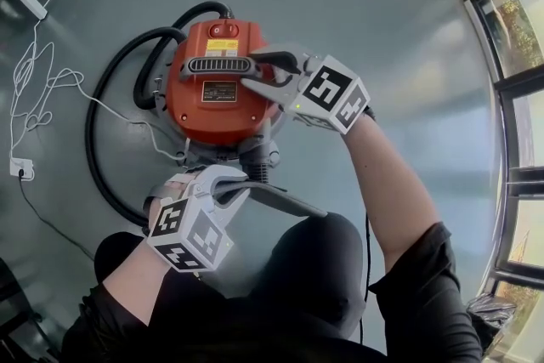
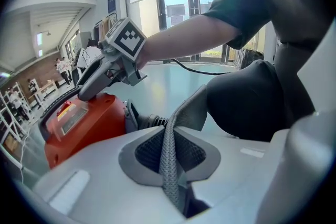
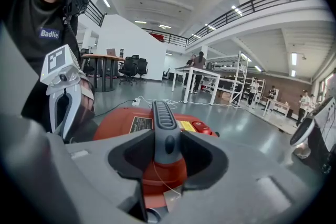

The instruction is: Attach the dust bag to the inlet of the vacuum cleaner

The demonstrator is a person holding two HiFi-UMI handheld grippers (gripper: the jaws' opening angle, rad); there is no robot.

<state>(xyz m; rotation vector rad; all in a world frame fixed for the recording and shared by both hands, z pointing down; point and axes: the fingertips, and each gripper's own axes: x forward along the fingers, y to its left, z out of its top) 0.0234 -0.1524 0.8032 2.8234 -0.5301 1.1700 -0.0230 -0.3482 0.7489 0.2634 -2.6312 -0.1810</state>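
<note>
My left gripper [image 1: 231, 188] has its jaws pinched on a fold of the grey dust bag [image 2: 169, 150], which trails toward my knee. What the bag holds, I cannot tell. Just beyond it is the ribbed inlet [image 1: 257, 169] of the orange vacuum cleaner [image 1: 214, 116]. Farther on, my right gripper [image 3: 167, 150] is clamped on its grey handle [image 3: 160, 117].

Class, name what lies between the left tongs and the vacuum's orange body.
A ribbed black inlet neck, shown best in the left gripper view.
</note>
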